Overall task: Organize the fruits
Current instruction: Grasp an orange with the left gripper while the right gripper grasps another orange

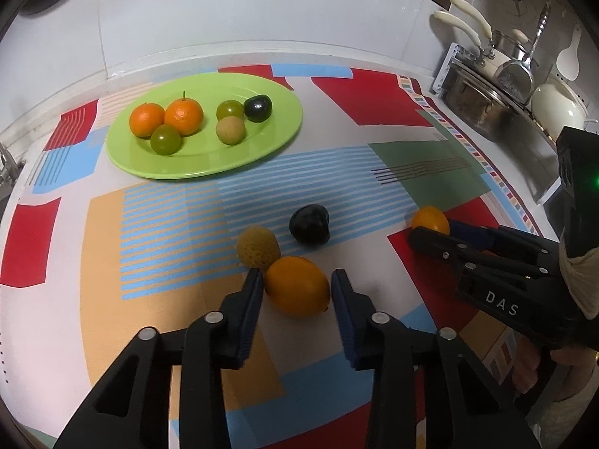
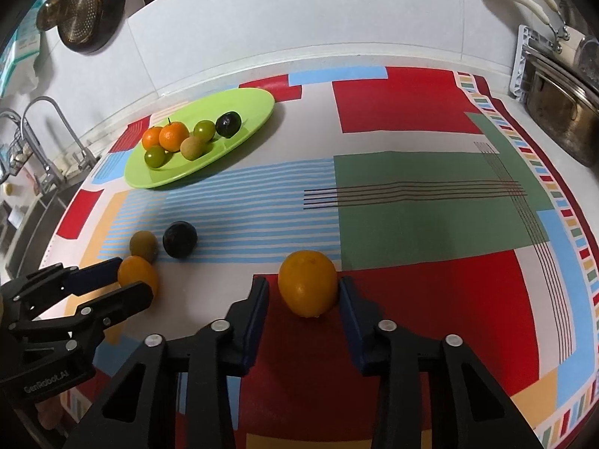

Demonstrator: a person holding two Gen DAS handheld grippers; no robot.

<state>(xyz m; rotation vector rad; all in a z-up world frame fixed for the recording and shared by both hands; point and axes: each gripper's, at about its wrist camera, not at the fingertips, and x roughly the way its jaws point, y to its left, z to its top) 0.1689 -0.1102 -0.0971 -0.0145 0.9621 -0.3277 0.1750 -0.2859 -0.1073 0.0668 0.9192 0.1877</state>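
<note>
A green plate [image 1: 262, 149] at the back left holds two tangerines [image 1: 183, 116], two green fruits, a tan fruit and a dark plum [image 1: 258, 107]. On the cloth lie a yellow-orange fruit [image 1: 297, 286], a tan fruit [image 1: 258, 247] and a dark plum [image 1: 310, 223]. My left gripper [image 1: 295, 288] is open with its fingers on either side of that orange fruit. My right gripper [image 2: 304, 292] is open around a second orange fruit [image 2: 307, 282], its right finger touching it. The plate [image 2: 254, 106] also shows in the right wrist view.
A colourful patterned cloth [image 2: 411, 194] covers the counter. Steel pots and utensils [image 1: 498, 86] stand at the right. A faucet and sink [image 2: 45, 142] sit at the left. A white tiled wall runs behind.
</note>
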